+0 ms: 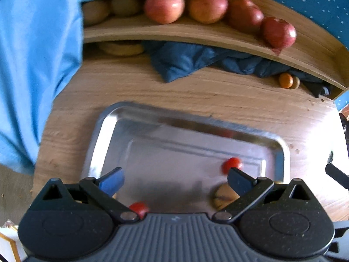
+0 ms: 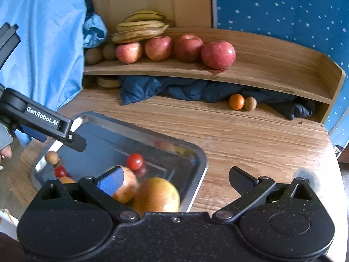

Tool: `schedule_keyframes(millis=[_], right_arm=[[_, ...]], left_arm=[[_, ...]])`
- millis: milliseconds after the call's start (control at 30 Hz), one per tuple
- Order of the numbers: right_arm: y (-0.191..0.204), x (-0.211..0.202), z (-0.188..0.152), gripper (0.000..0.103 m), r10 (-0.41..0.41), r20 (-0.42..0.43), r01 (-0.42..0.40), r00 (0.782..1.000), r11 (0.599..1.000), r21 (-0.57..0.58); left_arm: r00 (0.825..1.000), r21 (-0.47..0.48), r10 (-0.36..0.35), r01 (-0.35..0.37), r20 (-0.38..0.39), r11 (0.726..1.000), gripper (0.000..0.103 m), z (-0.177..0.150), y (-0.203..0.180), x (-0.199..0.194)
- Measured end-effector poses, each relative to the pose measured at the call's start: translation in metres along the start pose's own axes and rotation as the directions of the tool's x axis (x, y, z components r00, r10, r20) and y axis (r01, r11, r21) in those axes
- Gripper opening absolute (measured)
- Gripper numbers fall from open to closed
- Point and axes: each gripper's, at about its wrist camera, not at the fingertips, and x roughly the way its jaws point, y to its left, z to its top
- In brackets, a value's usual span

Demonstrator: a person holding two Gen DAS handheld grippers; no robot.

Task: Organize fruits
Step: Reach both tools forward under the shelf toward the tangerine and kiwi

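Observation:
A steel tray (image 1: 104,128) (image 2: 196,152) lies on the wooden table. In the right wrist view it holds two yellowish apples (image 2: 157,194), two cherry tomatoes (image 2: 134,161) and a small brown fruit (image 2: 52,157). My left gripper (image 1: 175,180) is open and empty above the tray, with a cherry tomato (image 1: 231,164) by its right finger and another (image 1: 138,209) near its left. It also shows in the right wrist view (image 2: 74,140). My right gripper (image 2: 175,180) is open and empty over the tray's right edge. Red apples (image 2: 218,54) (image 1: 207,7) line the shelf.
Bananas (image 2: 141,27) and kiwis (image 2: 93,55) sit on the wooden shelf (image 2: 272,74). A dark blue cloth (image 2: 185,89) lies under it, with an orange (image 2: 236,101) and a kiwi (image 2: 250,103). A light blue fabric (image 2: 43,43) hangs at left.

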Motion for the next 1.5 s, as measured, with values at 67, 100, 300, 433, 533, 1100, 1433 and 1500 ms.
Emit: schedule_keyframes(millis=[67, 100, 300, 433, 533, 1100, 1433, 1500], right_arm=[[-0.008, 0.003, 0.001, 0.102, -0.004, -0.003, 0.004, 1.0, 1.0, 0.012], [-0.012, 0.004, 0.001, 0.102, -0.007, -0.005, 0.007, 1.0, 1.0, 0.018], [-0.035, 0.012, 0.006, 0.102, -0.037, -0.007, 0.037, 0.999, 0.999, 0.029], [-0.055, 0.016, 0.009, 0.102, -0.065, -0.007, 0.065, 0.998, 0.997, 0.037], [-0.071, 0.021, 0.011, 0.102, -0.082, -0.014, 0.083, 0.997, 0.995, 0.051], [-0.125, 0.059, 0.025, 0.102, -0.109, -0.011, 0.109, 0.994, 0.994, 0.022], [-0.142, 0.089, 0.046, 0.102, -0.138, 0.012, 0.139, 0.99, 0.987, -0.087], [-0.143, 0.094, 0.048, 0.102, -0.132, 0.014, 0.133, 0.991, 0.986, -0.102]], left_arm=[[1.0, 0.016, -0.005, 0.005, 0.001, 1.0, 0.102, 0.005, -0.013, 0.003], [1.0, 0.022, -0.008, 0.008, 0.001, 1.0, 0.102, 0.007, -0.019, 0.005], [1.0, 0.053, -0.022, 0.022, 0.002, 0.998, 0.102, 0.018, -0.052, 0.017], [0.999, 0.074, -0.034, 0.034, -0.006, 0.997, 0.102, 0.032, -0.077, 0.026], [0.999, 0.096, -0.037, 0.038, -0.018, 0.995, 0.102, 0.043, -0.097, 0.033], [0.998, 0.094, -0.056, 0.057, -0.012, 0.994, 0.102, 0.084, -0.15, 0.065], [0.994, 0.048, -0.11, 0.109, 0.014, 0.993, 0.102, 0.11, -0.162, 0.094], [0.993, 0.042, -0.117, 0.117, 0.016, 0.992, 0.102, 0.113, -0.164, 0.098]])
